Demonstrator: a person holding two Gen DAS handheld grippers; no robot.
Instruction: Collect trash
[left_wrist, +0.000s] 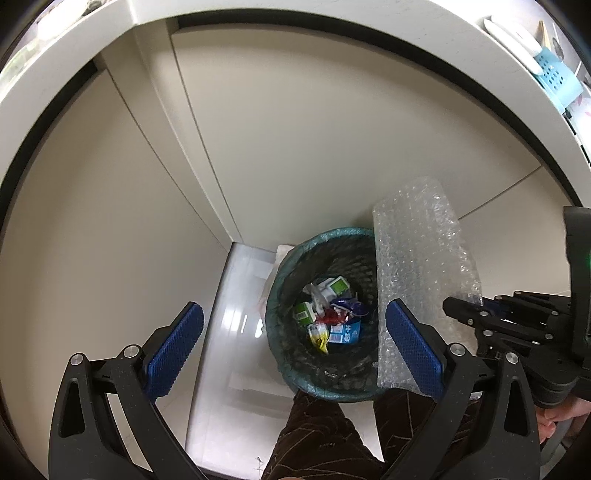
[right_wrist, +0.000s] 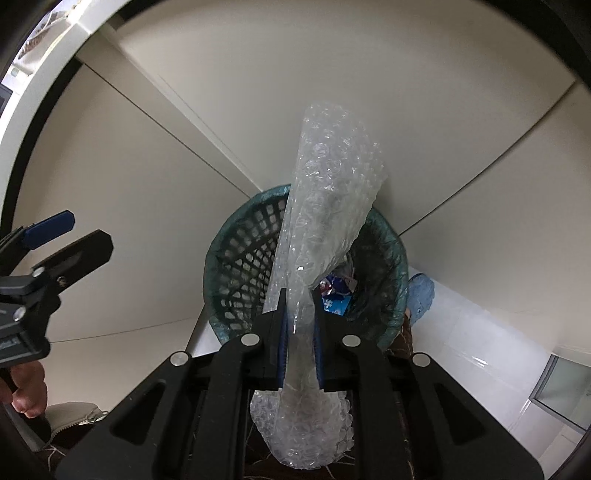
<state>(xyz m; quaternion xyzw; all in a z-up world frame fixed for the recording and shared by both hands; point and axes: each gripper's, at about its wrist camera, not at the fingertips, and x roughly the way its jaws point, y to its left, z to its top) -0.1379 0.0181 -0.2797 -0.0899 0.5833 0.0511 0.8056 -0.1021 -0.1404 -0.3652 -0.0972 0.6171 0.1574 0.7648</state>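
Observation:
A dark mesh bin (left_wrist: 291, 369) with a green liner stands on the floor against pale cabinet doors. Several cartons and wrappers (left_wrist: 332, 321) lie at its bottom. My right gripper (right_wrist: 299, 295) is shut on a long sheet of bubble wrap (right_wrist: 325, 192), which sticks out over the bin (right_wrist: 236, 236) and rests against its far rim. In the left wrist view the bubble wrap (left_wrist: 417, 251) covers the bin's right side, with the right gripper (left_wrist: 465, 310) beside it. My left gripper (left_wrist: 293, 306) hangs wide open above the bin with nothing between its blue pads; in the right wrist view the left gripper (right_wrist: 88, 230) is at far left.
Cabinet doors (left_wrist: 295, 129) rise behind the bin under a white countertop bearing a light blue basket (left_wrist: 557, 77). A person's leg in brown trousers (left_wrist: 314, 435) stands at the bin's near side. Glossy white floor (left_wrist: 236, 314) lies left of the bin, a blue item (right_wrist: 421, 295) right.

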